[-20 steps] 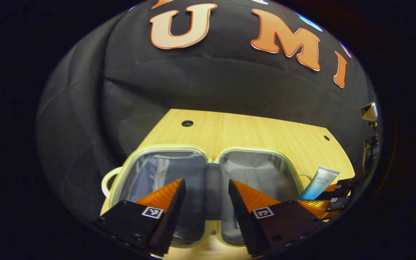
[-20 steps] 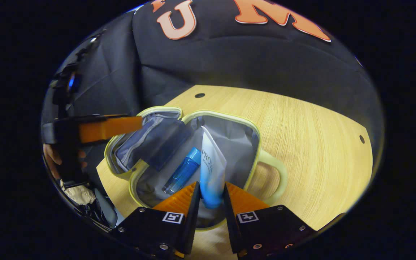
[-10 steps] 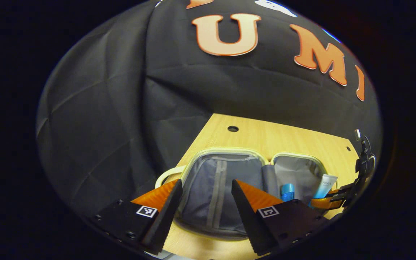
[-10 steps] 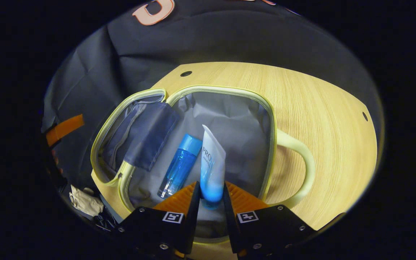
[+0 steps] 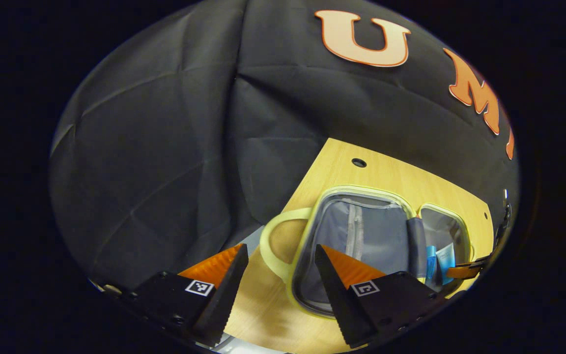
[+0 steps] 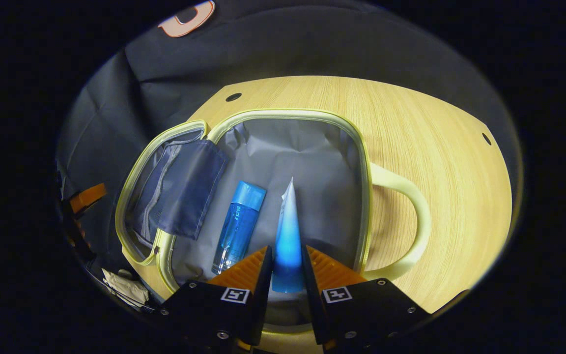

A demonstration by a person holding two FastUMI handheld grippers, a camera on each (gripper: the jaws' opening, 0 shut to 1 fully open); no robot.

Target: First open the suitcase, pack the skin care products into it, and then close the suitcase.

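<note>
Right claw clamped on soft tapered tube over grey-lined suitcase; glossy cylindrical blue bottle inside. Left claw apart, above wood-grain worktop.

You see a light wood-grain table with small round holes near its far corners | black creased cloth wall behind it | crumpled pale beige cloth below the table's near-left edge.

My views are dim and sharp; light falls from above on the bench, and fisheye bending curves its edges.
</note>
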